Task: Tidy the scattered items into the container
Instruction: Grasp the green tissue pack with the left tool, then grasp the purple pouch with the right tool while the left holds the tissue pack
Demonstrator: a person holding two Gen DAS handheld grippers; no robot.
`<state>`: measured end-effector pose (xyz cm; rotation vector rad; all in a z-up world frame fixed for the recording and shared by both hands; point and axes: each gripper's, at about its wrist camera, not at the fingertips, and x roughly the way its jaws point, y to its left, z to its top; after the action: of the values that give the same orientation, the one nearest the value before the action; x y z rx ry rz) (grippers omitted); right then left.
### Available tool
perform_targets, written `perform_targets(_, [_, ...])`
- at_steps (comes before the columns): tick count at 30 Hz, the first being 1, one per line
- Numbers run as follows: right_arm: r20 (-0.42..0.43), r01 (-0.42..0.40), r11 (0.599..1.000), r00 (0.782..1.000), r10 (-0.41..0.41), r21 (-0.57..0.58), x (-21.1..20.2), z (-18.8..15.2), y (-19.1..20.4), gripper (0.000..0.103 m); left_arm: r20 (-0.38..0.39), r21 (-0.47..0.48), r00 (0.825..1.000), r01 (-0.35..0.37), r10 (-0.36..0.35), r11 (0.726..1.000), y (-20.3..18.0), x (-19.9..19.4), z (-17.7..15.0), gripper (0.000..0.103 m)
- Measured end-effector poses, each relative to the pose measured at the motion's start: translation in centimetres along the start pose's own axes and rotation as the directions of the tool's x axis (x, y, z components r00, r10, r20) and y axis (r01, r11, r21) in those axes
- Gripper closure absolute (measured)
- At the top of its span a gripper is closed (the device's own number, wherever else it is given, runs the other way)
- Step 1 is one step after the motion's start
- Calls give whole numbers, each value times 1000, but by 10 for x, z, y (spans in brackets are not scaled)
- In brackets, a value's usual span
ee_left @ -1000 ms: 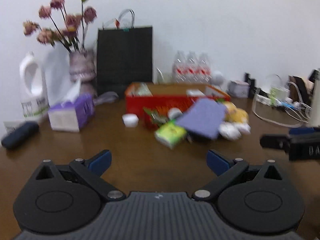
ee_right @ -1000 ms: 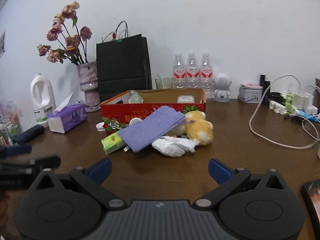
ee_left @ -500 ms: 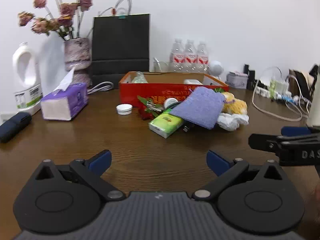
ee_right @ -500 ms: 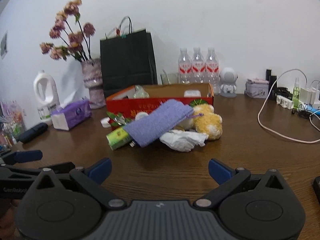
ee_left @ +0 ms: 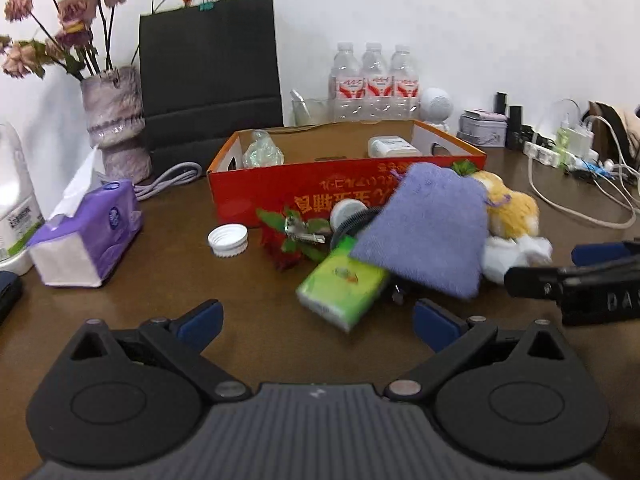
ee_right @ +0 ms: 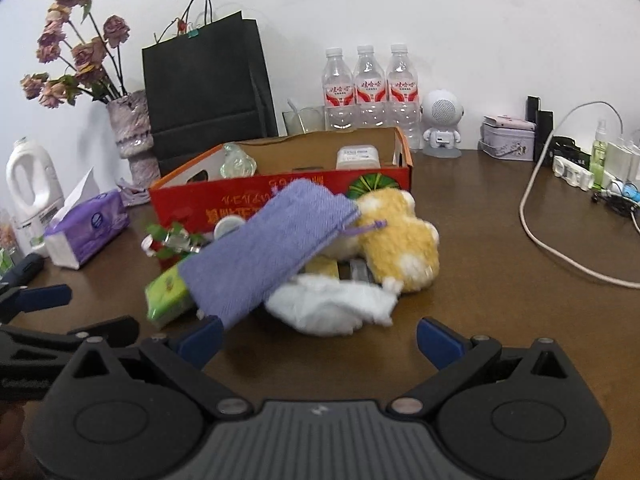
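Observation:
A red cardboard box [ee_left: 280,184] [ee_right: 380,184] stands open on the brown table, with a small white container and a clear item inside. In front of it lies a pile: a purple cloth pouch [ee_left: 432,232] [ee_right: 268,256], a green tissue pack [ee_left: 342,284] [ee_right: 166,296], a yellow plush toy [ee_left: 512,208] [ee_right: 400,244], a white cloth [ee_right: 332,308], a red flower clip [ee_left: 292,236] and a white cap [ee_left: 227,240]. My left gripper [ee_left: 316,322] is open, just short of the green pack. My right gripper [ee_right: 320,338] is open, just short of the white cloth.
A purple tissue box [ee_left: 88,240], a vase of dried flowers [ee_left: 116,120], a black paper bag [ee_left: 208,80] and a white jug stand at the left. Water bottles [ee_right: 372,88], a small speaker, a tin and cables [ee_right: 560,240] line the back and right.
Both grippers have moved forward toward the pile, which looks larger and closer now. Both stay open and empty.

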<state>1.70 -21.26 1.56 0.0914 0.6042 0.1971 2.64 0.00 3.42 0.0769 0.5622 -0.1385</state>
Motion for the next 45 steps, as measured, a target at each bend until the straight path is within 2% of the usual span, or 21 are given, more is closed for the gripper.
perform_targets(4, [12, -27, 999, 1000, 27, -22, 12, 10, 4, 8, -31, -60, 996, 86, -88, 994, 12, 29, 10, 2])
perform_targets(7, [22, -43, 999, 999, 43, -10, 17, 19, 5, 14, -69, -80, 986, 146, -151, 986, 19, 47, 17, 10])
perform_targets(9, [7, -57, 998, 998, 57, 8, 27, 29, 4, 14, -103, -105, 977, 178, -189, 978, 22, 56, 16, 34])
perform_targets(11, [-26, -57, 998, 998, 57, 15, 45, 38, 4, 14, -116, -133, 970, 198, -214, 971, 25, 58, 13, 48])
perform_targets(12, [-53, -56, 998, 997, 58, 26, 56, 42, 2, 18, -120, -127, 970, 198, -214, 972, 24, 57, 12, 50])
perform_targets(14, [-80, -66, 996, 994, 70, 60, 71, 46, 0, 44, -121, -118, 970, 197, -211, 973, 23, 53, 11, 52])
perform_targets(15, [-80, -83, 994, 993, 88, 65, 75, 47, 1, 70, -119, -122, 971, 195, -209, 973, 24, 50, 10, 53])
perform_targets(16, [-74, -95, 993, 992, 100, 68, 77, 48, 2, 87, -117, -124, 972, 187, -202, 974, 24, 47, 9, 53])
perform_targets(20, [-11, -110, 994, 994, 110, -3, 54, 50, 20, 95, -67, -127, 987, 138, -147, 982, 25, 17, 3, 55])
perform_targets(22, [20, -165, 986, 986, 165, -28, 29, 52, 26, 98, -51, -140, 991, 115, -123, 983, 28, -7, -6, 55])
perform_targets(25, [6, -346, 937, 938, 347, -36, -16, 52, 26, 100, -67, -157, 994, 73, -85, 985, 29, -39, -27, 55])
perform_targets(28, [-106, -508, 859, 859, 500, -63, -51, 38, 26, 100, -110, -103, 994, -9, -3, 995, 19, -68, -53, 54])
perform_targets(30, [-207, -540, 835, 833, 514, -101, -62, 19, 27, 99, -137, -82, 990, -43, 31, 996, 13, -83, -67, 53])
perform_targets(31, [-234, -525, 841, 841, 488, -130, -65, 10, 28, 97, -147, -94, 988, -55, 40, 994, 11, -88, -71, 51])
perform_targets(32, [-250, -472, 867, 869, 427, -159, -65, 0, 26, 91, -155, -118, 987, -62, 43, 991, 11, -94, -75, 48])
perform_targets(34, [-231, -294, 935, 941, 246, -201, -62, -12, 24, 55, -144, -137, 989, -33, 13, 990, 11, -103, -77, 34])
perform_targets(35, [-208, -205, 956, 965, 161, -212, -62, -15, 24, 52, -122, -130, 993, -21, 5, 991, 10, -107, -75, 22])
perform_targets(36, [-183, -161, 967, 975, 125, -199, -64, -16, 23, 51, -101, -119, 995, -19, 7, 993, 10, -109, -72, 19])
perform_targets(39, [-143, -217, 970, 969, 200, -111, -78, -18, 27, 36, -75, -90, 997, -5, -2, 996, 12, -104, -62, 18])
perform_targets(42, [-143, -223, 959, 969, 200, -173, -85, -28, 48, 20, -118, -108, 992, -52, 39, 993, 16, -83, -60, 20])
perform_targets(45, [-129, -176, 956, 980, 149, -236, -77, -41, 69, 19, -160, -131, 987, -35, 14, 991, 21, -69, -63, 44])
